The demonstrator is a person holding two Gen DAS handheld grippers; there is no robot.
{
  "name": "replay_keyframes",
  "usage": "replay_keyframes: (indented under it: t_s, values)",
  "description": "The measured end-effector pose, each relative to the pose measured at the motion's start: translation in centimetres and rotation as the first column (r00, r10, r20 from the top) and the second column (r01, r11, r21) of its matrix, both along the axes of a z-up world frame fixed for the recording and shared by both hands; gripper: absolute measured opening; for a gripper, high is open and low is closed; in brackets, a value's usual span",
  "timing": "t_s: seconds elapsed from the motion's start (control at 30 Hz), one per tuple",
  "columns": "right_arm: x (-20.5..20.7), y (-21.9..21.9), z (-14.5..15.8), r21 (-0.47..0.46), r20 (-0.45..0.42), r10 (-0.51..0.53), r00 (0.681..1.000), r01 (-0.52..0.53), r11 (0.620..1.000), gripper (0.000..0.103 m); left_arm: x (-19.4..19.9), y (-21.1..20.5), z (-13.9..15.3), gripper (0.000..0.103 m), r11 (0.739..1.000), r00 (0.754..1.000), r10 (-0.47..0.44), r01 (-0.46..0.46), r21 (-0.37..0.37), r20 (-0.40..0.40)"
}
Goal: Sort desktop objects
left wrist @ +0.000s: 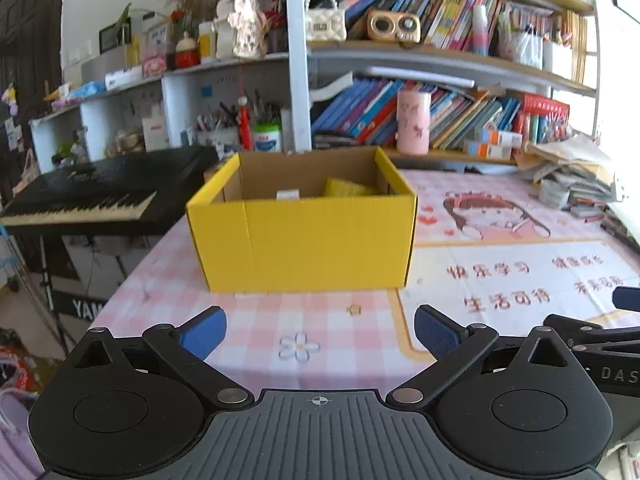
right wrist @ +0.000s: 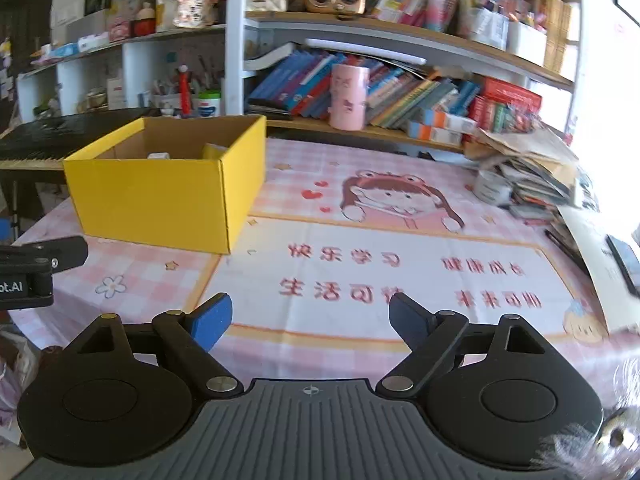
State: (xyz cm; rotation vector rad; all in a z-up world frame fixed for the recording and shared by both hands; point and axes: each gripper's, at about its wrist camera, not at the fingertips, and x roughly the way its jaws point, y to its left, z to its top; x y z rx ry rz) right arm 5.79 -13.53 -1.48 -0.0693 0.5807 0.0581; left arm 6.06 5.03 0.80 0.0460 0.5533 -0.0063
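Yellow box (left wrist: pixel 304 236) sits at the table's (left wrist: pixel 256 332) far left; white item (left wrist: pixel 288 194) and yellow pack (left wrist: pixel 348 188) already inside, so sorting looks underway. My left claw (left wrist: pixel 320 334) and right claw (right wrist: pixel 310 320), both spread and empty, hover before the box, free for the next pick.

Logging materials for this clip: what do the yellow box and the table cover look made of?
Box: corrugated cardboard, matte yellow outside, plain brown inside; fine ribbing and folded flaps show. Table cover: probably printed vinyl or soft plastic, smooth with a slight sheen and faint creases; coated cloth can't be ruled out.
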Motion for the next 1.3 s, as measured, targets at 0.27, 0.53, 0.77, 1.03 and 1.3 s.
replay_keyframes:
  t_s: [0.27,0.53,0.77,1.03,1.3]
  values:
    - [-0.6,-1.1,-0.4,0.002,-0.023,-0.024,0.999,0.024,1.0,0.088,-1.1,0.3,-0.6,0.102,1.0,1.0,0.023,-0.023,0.002,-0.02]
    - [-0.9,-1.3,-0.7,0.027,-0.028,-0.051,0.998,0.052,0.998,0.094,-1.6,0.9,-1.1,0.102,0.998,0.997,0.055,-0.055,0.002,-0.047]
    - [-0.8,-0.9,-0.9,0.013,-0.033,-0.021,0.999,0.022,1.0,0.094,-1.8,0.2,-0.9,0.103,1.0,0.999,0.023,-0.022,0.007,-0.037]
    - [-0.9,-0.8,-0.8,0.014,-0.035,-0.003,0.999,0.004,1.0,0.095,-1.7,0.1,-0.9,0.103,1.0,0.999,0.028,-0.028,0.008,-0.046]
    - [-1.0,-1.0,-0.7,0.021,-0.026,-0.018,0.999,0.019,1.0,0.097,-2.1,-0.4,-0.8,0.103,1.0,1.0,-0.009,0.009,0.013,-0.005]
